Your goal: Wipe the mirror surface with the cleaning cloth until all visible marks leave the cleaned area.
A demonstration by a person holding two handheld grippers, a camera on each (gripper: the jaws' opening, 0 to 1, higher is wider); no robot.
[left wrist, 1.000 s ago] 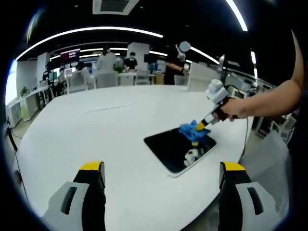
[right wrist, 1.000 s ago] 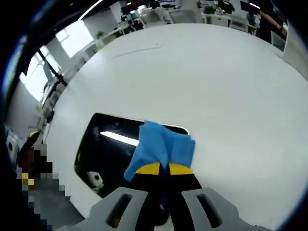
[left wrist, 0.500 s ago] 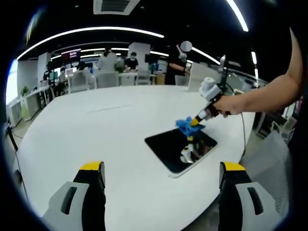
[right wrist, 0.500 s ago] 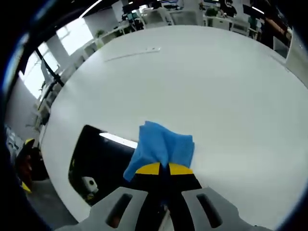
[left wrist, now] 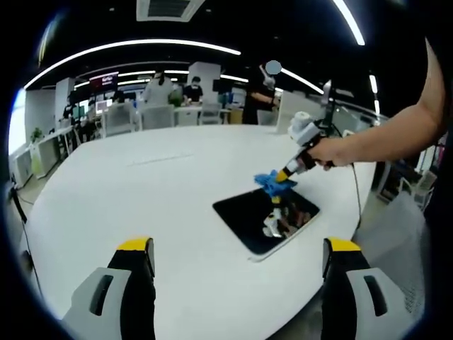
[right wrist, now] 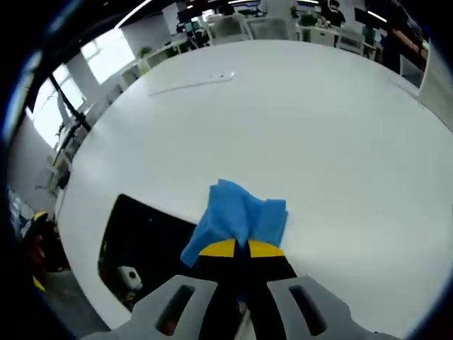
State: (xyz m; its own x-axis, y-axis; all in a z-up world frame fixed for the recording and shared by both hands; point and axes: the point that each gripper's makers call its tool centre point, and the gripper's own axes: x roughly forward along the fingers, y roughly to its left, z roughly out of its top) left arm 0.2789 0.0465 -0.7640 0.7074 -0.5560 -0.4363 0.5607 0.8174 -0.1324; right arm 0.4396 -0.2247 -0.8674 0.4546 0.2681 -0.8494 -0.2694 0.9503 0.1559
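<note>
Right gripper (right wrist: 241, 246): fingers (right wrist: 220, 248) pressed together on a blue cloth (right wrist: 237, 216), which bunches up just ahead of the yellow tips. Seen also in the left gripper view (left wrist: 289, 171), held in a person's hand (left wrist: 328, 151), tips pointing down at the far edge of the mirror.

Cloth, left gripper view (left wrist: 269, 180): at the tip of the right gripper, touching or just above the far edge of the mirror; contact cannot be confirmed.

Mirror (left wrist: 265, 219): dark rectangular panel with a pale rim, lying flat on the tabletop (left wrist: 141, 205). In the right gripper view (right wrist: 141, 241) it sits to the left of and below the cloth, which overlaps its near corner and extends over the bare tabletop (right wrist: 318, 142). Its surface reflects the gripper.

Left gripper (left wrist: 237, 251): fingers (left wrist: 134, 262) spread wide apart, holding nothing, touching nothing; the mirror lies ahead of them, between the two tips and nearer the right one.

Background: office desks and several people (left wrist: 191, 91) beyond the tabletop, under ceiling strip lights (left wrist: 141, 47).
</note>
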